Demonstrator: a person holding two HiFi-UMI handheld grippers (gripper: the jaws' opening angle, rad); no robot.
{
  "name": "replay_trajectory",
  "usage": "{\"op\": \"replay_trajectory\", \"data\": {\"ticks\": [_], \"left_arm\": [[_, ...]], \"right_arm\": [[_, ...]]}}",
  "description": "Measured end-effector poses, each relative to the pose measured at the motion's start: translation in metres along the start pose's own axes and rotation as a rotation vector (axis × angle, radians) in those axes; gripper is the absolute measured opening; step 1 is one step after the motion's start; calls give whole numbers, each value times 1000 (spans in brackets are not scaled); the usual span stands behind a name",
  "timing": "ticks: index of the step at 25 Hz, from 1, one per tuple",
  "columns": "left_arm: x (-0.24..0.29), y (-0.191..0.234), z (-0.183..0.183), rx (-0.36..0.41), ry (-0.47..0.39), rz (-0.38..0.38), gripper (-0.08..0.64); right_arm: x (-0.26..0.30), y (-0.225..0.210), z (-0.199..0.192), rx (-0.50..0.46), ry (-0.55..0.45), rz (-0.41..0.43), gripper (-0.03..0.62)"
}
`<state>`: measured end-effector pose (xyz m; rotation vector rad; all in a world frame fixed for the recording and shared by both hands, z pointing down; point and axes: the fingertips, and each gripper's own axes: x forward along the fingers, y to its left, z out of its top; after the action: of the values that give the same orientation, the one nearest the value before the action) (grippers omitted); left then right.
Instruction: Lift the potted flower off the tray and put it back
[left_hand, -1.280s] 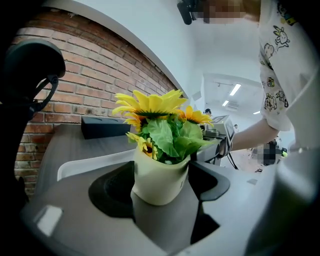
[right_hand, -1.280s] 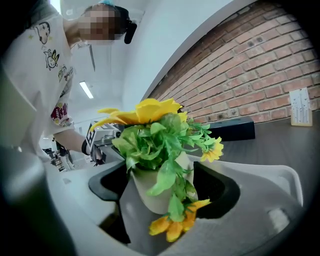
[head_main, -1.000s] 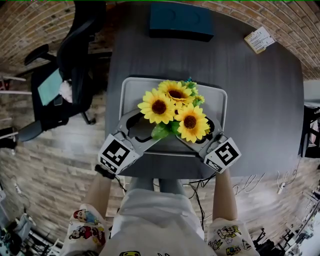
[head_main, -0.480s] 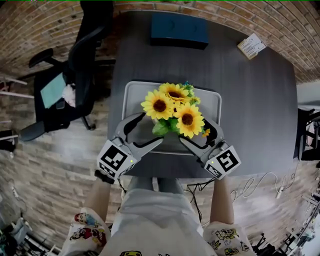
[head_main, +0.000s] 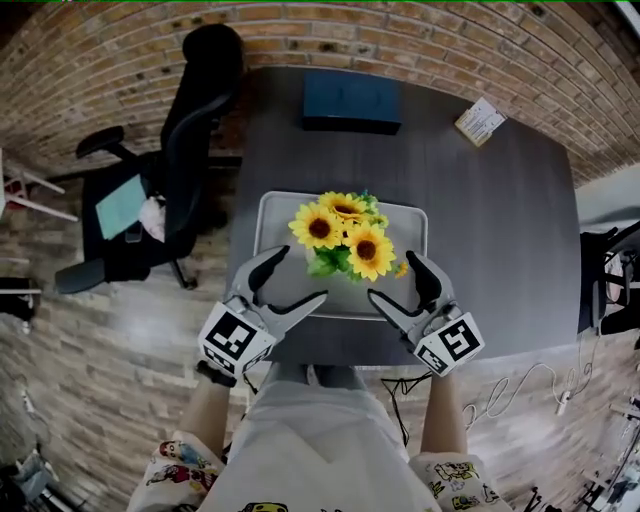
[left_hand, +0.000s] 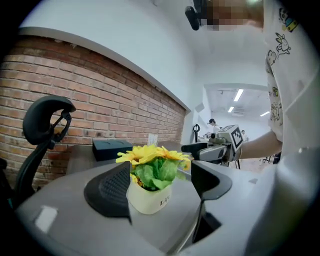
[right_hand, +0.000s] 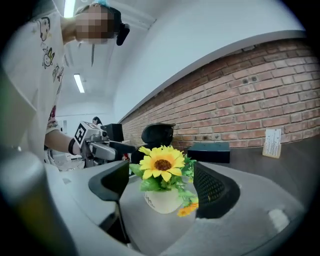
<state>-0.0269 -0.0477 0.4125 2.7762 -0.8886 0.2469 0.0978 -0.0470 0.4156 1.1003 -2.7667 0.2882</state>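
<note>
Tongs on the left (head_main: 300, 276) gape empty, their jaws having just been opening. Flower (head_main: 340, 232) stands upright in its pot on the tray (head_main: 275, 215) on the worktop (head_main: 480, 230), just ahead of both tools. Right tongs (head_main: 391, 277) also stand apart, touching nothing.

Both tools draw back from the potted flower (head_main: 343, 235). The left tool (head_main: 303, 274) and the right tool (head_main: 391, 275), earlier reaching along either side of the pot beneath the blooms, now sit over the near rim of the tray (head_main: 275, 210), clear of the plant and closer to the person. The left tool's jaws have just been opening slightly wider, with no pad on the pot, which stands beyond their tips.
</note>
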Motion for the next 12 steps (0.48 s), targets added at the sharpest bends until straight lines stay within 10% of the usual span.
{"op": "replay_trajectory", "data": {"ticks": [12], "left_arm": [[-25, -25, 66, 13, -120, 33, 346]], "right_arm": [[-33, 24, 75, -91, -143, -32, 325]]}}
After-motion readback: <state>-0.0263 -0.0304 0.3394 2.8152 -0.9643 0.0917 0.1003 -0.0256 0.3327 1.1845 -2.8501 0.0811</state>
